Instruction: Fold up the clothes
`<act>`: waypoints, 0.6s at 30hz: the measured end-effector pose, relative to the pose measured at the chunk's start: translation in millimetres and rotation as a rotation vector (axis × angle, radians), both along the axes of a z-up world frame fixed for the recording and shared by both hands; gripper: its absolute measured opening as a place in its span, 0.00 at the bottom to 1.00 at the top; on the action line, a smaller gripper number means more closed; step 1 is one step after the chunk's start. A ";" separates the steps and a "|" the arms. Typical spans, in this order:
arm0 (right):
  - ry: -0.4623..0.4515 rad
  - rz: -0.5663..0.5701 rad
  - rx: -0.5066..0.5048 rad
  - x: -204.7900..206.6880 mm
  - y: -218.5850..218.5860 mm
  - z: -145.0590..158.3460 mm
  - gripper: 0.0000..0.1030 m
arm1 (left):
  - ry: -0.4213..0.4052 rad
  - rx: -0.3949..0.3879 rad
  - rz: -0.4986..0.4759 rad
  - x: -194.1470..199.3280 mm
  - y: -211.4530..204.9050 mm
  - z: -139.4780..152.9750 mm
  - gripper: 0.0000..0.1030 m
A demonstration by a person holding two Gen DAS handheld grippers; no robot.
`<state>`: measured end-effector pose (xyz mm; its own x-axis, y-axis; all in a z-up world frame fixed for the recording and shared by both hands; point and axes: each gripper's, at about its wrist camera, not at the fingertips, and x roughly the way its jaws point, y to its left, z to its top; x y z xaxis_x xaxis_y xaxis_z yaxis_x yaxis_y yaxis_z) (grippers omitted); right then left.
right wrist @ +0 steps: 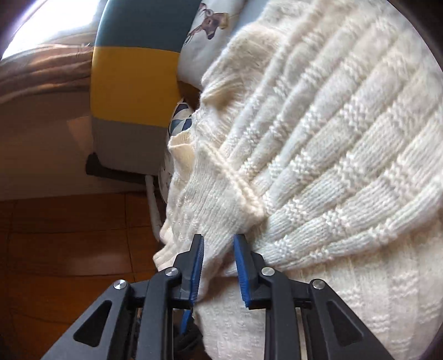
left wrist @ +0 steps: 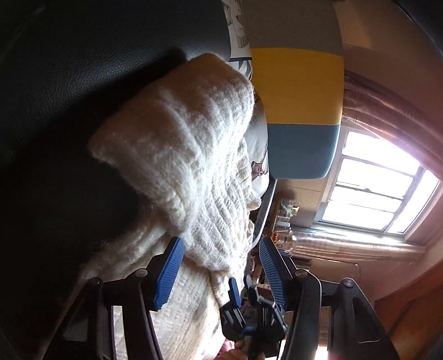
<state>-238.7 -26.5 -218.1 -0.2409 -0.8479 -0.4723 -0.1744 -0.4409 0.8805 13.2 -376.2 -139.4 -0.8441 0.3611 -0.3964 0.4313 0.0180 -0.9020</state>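
Note:
A cream knitted sweater (right wrist: 318, 144) lies spread on a dark leather surface (left wrist: 83, 69). In the right wrist view my right gripper (right wrist: 218, 243) is shut on a bunched fold of the sweater, with knit pinched between its blue pads. In the left wrist view a folded part of the sweater (left wrist: 188, 155) fills the middle. My left gripper (left wrist: 221, 252) is open, its blue pads either side of the knit without pinching it. The right gripper (left wrist: 241, 293) also shows low between the left fingers, holding the fabric.
A cushion with teal, yellow and grey bands (left wrist: 299, 91) (right wrist: 133, 83) stands beside the sweater. A pale pillow with a deer print (right wrist: 210, 25) lies behind it. A bright window (left wrist: 376, 182), brown curtain and wooden floor (right wrist: 69, 249) are beyond.

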 end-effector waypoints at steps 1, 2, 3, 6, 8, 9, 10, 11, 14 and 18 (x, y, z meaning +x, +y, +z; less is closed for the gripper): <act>-0.006 -0.014 -0.003 0.1 -1.7 -1.2 0.23 | 0.002 0.006 -0.004 -0.4 -0.8 1.3 0.56; -0.013 -0.028 -0.007 0.2 -3.3 -2.4 0.25 | 0.003 0.012 -0.008 -0.2 -1.4 2.8 0.56; -0.019 -0.042 -0.010 0.4 -5.0 -3.6 0.26 | 0.003 0.014 -0.010 1.7 -1.2 4.9 0.57; -0.038 -0.085 -0.020 0.7 -10.0 -7.3 0.27 | 0.008 0.005 -0.021 2.2 -1.0 9.9 0.58; -0.051 -0.113 -0.027 1.0 -13.3 -9.7 0.27 | 0.008 0.008 -0.031 -2.9 1.8 11.8 0.58; -0.057 -0.127 -0.030 1.1 -15.0 -10.9 0.27 | 0.006 0.010 -0.036 -7.3 2.6 12.5 0.58; -0.045 -0.119 -0.010 -0.1 -18.1 -8.0 0.29 | 0.005 0.016 -0.040 -7.6 3.7 12.2 0.58; -0.032 -0.111 0.011 -1.4 -21.4 -4.8 0.25 | 0.011 0.019 -0.045 -6.1 4.0 12.0 0.58; 0.008 -0.085 0.073 -5.2 -31.1 4.7 0.11 | 0.014 0.009 -0.059 -2.8 4.7 13.3 0.59; 0.060 -0.051 0.156 -10.3 -44.1 17.3 0.10 | 0.018 0.014 -0.062 3.6 1.9 13.6 0.59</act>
<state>-249.0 -70.6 -200.8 -0.3137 -0.7513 -0.5806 -0.1492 -0.5649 0.8116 16.8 -374.4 -125.7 -0.8272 0.4180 -0.3756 0.4153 0.0046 -0.9097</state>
